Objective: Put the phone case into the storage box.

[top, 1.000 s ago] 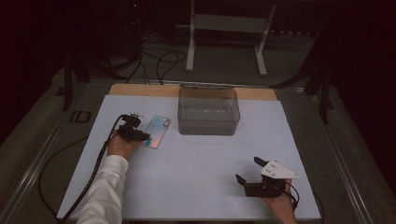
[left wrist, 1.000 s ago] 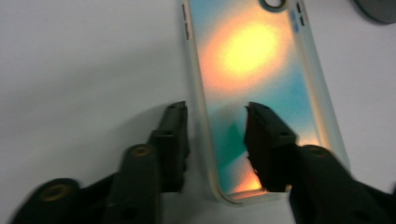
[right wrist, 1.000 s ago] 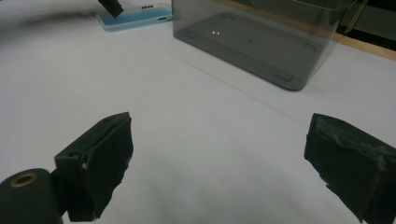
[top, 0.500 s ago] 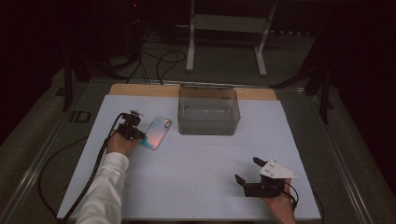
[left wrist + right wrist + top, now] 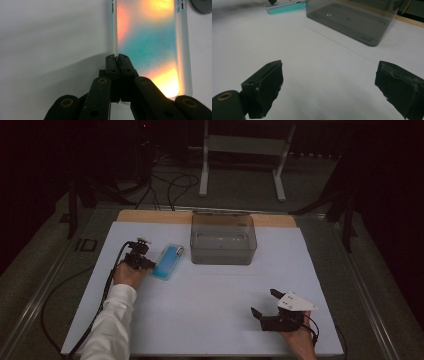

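From above, one clear grey plastic bin (image 5: 223,239) sits empty at the white desk's (image 5: 200,320) far edge, one teal iridescent phone case (image 5: 168,261) lying left of it, long axis toward the far edge — the left gripper (image 5: 117,58) pinches its rim, while the right gripper (image 5: 329,82) gapes, released.

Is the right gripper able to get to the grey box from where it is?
Probably yes. The right gripper has its jaws open, and bare white table lies between it and the grey box.
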The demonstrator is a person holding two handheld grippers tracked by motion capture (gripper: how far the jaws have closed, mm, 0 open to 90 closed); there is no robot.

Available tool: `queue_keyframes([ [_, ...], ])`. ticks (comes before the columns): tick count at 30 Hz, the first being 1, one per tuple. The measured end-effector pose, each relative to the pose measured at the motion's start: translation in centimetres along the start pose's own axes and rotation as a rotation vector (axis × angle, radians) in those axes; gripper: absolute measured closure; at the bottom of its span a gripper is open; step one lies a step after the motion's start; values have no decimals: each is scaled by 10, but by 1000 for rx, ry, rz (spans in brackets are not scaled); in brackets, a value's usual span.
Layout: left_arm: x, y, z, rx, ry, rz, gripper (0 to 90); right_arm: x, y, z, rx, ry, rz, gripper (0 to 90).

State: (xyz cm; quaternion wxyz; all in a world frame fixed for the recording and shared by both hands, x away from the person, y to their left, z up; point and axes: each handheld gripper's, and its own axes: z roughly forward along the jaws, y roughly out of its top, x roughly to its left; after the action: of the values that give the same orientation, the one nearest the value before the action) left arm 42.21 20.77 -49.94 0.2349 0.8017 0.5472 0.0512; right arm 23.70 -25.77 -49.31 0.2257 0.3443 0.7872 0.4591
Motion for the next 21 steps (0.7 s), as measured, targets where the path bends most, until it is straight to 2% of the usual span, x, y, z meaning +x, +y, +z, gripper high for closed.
queue_keyframes([
  [5, -2, -1, -5, -27, -8, 8, 890, 0, 0, 1, 3, 0, 4, 80],
  [11, -1, -5, -11, -76, -17, -19, 889, -1, 0, 3, 26, -3, 16, 80],
  [14, -1, -8, -14, -118, -45, -43, 889, -1, 0, 5, 33, -3, 27, 80],
  [17, -3, -12, -17, -147, -51, -50, 889, -1, 2, 7, 40, 1, 25, 80],
  [21, -8, -18, -21, -180, -53, -40, 889, -1, 3, 10, 50, 11, 28, 80],
])
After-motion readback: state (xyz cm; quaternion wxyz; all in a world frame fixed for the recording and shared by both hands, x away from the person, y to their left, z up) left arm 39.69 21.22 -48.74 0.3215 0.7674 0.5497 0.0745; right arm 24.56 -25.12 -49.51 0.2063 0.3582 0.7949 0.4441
